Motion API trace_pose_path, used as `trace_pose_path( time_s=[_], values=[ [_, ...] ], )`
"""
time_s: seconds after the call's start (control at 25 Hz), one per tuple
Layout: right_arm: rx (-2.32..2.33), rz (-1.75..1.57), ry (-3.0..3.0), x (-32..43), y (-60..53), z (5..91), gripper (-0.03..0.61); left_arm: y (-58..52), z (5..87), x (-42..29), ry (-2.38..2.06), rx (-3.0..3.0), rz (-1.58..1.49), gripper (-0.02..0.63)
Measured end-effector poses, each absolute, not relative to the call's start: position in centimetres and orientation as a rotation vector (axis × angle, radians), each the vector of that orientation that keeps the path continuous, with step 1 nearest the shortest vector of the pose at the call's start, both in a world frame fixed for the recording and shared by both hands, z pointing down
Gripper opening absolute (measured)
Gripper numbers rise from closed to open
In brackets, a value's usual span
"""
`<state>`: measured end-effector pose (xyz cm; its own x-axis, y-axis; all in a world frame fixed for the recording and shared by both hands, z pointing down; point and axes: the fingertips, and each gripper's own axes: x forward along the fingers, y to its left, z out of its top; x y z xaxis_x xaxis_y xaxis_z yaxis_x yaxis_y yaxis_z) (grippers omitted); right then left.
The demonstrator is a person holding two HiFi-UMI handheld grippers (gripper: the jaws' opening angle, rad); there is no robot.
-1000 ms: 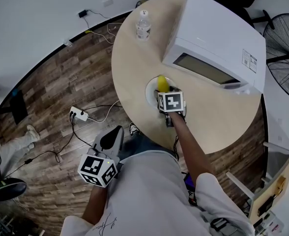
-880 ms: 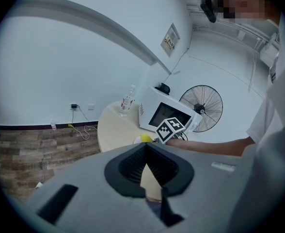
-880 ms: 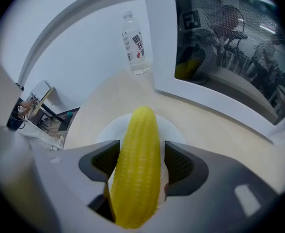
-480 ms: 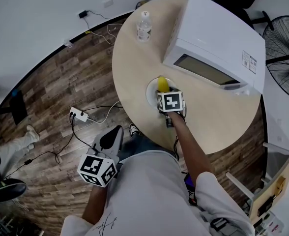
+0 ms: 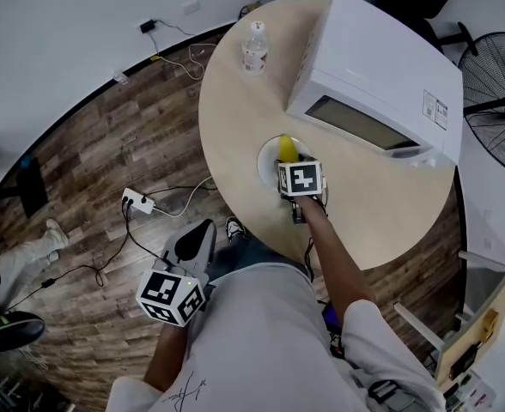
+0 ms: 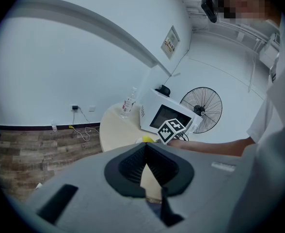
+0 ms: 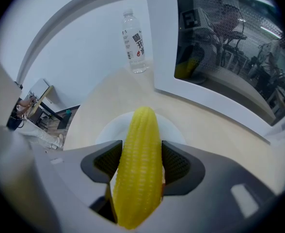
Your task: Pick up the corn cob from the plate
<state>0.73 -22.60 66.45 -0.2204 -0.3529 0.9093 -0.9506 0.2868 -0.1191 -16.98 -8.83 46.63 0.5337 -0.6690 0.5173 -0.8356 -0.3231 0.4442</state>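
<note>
- The corn cob (image 7: 138, 178) is gripped between the jaws of the right gripper (image 7: 141, 152), which have just been closing, over the white plate (image 7: 111, 130).
- The left gripper (image 6: 145, 147) is held closed, left of the surface (image 5: 235, 118).

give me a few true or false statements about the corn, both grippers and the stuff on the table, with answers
1. The right gripper has the corn cob between its jaws. True: the jaws have just been closing and their pads sit against both sides of it.
2. The left gripper holds the water bottle. False: its jaws are together on nothing, away from the table; the bottle stands upright on the table beside the microwave.
3. The microwave door hangs open. False: it is closed.
4. The corn cob is over the white plate. True.
</note>
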Motion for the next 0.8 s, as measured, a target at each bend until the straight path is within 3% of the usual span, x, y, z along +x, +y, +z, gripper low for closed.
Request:
trace_pose_path(
  time_s=[0.8],
  values=[
    [1.192,0.914,-1.756,0.98,-22.24,65.64,0.268,-8.47,46.06,-16.96,-1.218,2.109,0.300,-0.006]
  ],
)
